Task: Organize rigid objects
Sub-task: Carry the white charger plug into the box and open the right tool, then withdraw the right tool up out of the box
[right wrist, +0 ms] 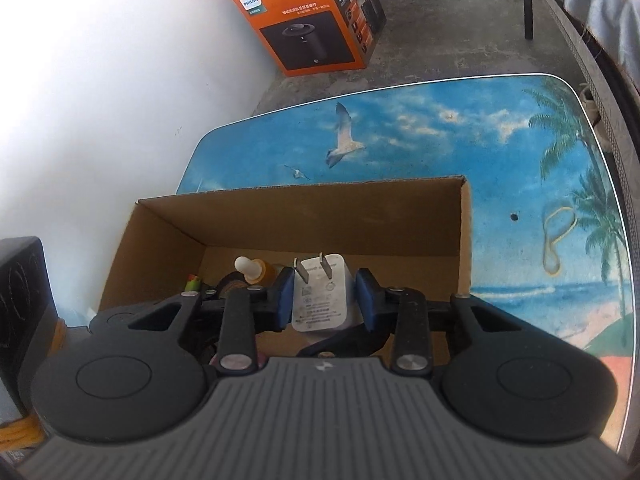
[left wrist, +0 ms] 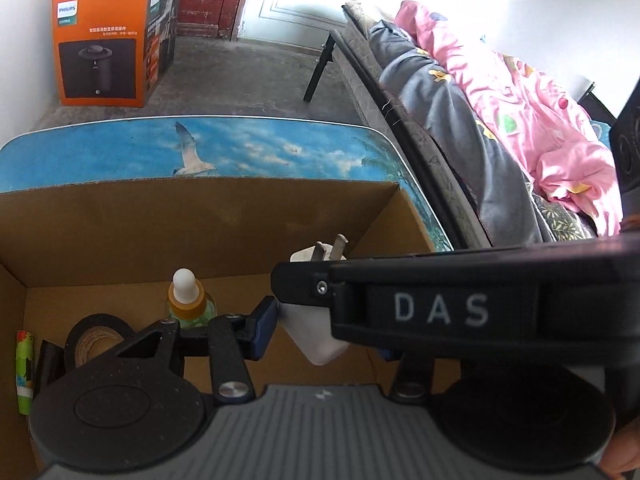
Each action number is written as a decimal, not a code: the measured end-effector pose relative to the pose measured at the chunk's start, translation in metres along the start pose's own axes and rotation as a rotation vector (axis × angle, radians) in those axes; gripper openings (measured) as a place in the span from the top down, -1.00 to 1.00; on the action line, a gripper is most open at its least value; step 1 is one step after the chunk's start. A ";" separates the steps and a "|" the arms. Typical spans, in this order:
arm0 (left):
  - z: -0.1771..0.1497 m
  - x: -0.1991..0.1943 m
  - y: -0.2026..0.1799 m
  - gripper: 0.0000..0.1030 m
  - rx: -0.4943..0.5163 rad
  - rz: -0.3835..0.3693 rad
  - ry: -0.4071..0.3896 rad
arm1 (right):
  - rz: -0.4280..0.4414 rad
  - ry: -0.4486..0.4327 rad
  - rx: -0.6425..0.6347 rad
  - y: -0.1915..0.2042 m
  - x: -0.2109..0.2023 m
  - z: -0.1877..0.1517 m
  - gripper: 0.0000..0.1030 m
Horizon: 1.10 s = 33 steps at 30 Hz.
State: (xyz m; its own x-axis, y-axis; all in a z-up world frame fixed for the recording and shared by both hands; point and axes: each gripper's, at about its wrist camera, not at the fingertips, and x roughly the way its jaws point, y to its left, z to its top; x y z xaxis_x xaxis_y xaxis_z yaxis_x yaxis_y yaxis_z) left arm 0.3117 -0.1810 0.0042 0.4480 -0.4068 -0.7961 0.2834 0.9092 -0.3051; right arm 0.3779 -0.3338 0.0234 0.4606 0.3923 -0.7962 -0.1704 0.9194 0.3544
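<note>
An open cardboard box [right wrist: 280,216] stands on the table. A white plug charger [right wrist: 320,296] sits between the blue pads of my right gripper [right wrist: 325,300], prongs pointing away. The left pad touches it; a small gap shows at the right pad. In the left wrist view the charger [left wrist: 316,336] hangs over the box [left wrist: 200,216], beside the right gripper's body [left wrist: 440,304], which crosses in front and hides the right finger of my left gripper [left wrist: 324,332]. A dropper bottle [left wrist: 188,300], a black tape roll [left wrist: 96,340] and a green printed stick [left wrist: 24,364] lie in the box.
The table top [right wrist: 440,140] has a sky-and-beach print. A yellow rubber band [right wrist: 556,240] lies on it to the right of the box. An orange Philips box [right wrist: 316,24] stands on the floor by the white wall. A bed with pink bedding [left wrist: 520,100] is to the right.
</note>
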 end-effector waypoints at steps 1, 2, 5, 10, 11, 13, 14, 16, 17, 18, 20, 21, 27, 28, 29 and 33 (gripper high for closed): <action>0.002 0.000 0.001 0.03 -0.004 -0.002 0.004 | -0.014 0.006 -0.022 0.002 0.003 0.001 0.41; 0.006 0.002 0.002 0.03 -0.008 -0.002 0.008 | -0.027 0.011 -0.043 0.005 0.005 0.002 0.41; 0.005 0.007 0.002 -0.01 -0.009 0.006 0.016 | -0.053 0.018 -0.089 0.009 0.011 0.004 0.42; 0.006 0.013 0.004 -0.16 -0.052 -0.026 0.029 | -0.074 0.012 -0.108 0.011 0.010 0.006 0.40; 0.005 0.012 0.003 -0.18 -0.052 -0.029 0.027 | -0.073 0.007 -0.103 0.010 0.009 0.006 0.40; 0.004 0.009 0.001 -0.28 -0.047 -0.029 0.018 | -0.059 -0.010 -0.095 0.009 0.003 0.004 0.40; 0.003 0.006 0.000 -0.31 -0.042 -0.029 0.010 | -0.052 -0.022 -0.091 0.008 -0.002 0.003 0.40; 0.001 0.000 -0.003 -0.33 -0.037 -0.028 -0.003 | -0.043 -0.053 -0.083 0.008 -0.013 0.000 0.40; 0.000 -0.004 -0.004 -0.34 -0.036 -0.028 -0.010 | -0.036 -0.071 -0.076 0.008 -0.020 -0.001 0.40; -0.001 -0.009 -0.005 -0.35 -0.034 -0.031 -0.016 | -0.028 -0.091 -0.067 0.008 -0.030 -0.004 0.40; -0.005 -0.021 -0.007 -0.36 -0.029 -0.040 -0.034 | -0.001 -0.133 -0.050 0.009 -0.050 -0.009 0.40; -0.008 -0.028 -0.009 -0.38 -0.021 -0.045 -0.044 | 0.011 -0.157 -0.043 0.010 -0.061 -0.013 0.40; -0.039 -0.090 -0.012 -0.59 0.056 -0.086 -0.139 | 0.113 -0.296 -0.023 0.020 -0.134 -0.056 0.40; -0.046 -0.101 -0.011 -0.64 0.068 -0.094 -0.157 | 0.131 -0.318 -0.022 0.023 -0.146 -0.067 0.40; -0.054 -0.114 -0.011 -0.67 0.084 -0.105 -0.177 | 0.145 -0.336 -0.021 0.025 -0.155 -0.078 0.39; -0.089 -0.152 -0.012 -0.77 0.148 -0.116 -0.229 | 0.170 -0.362 -0.034 0.036 -0.175 -0.116 0.39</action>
State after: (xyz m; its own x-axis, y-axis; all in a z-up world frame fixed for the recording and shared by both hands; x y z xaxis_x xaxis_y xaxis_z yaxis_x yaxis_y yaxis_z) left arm 0.1647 -0.1227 0.0820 0.5803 -0.5318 -0.6168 0.4566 0.8396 -0.2944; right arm 0.1904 -0.3664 0.1183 0.6996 0.5091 -0.5014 -0.2961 0.8452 0.4449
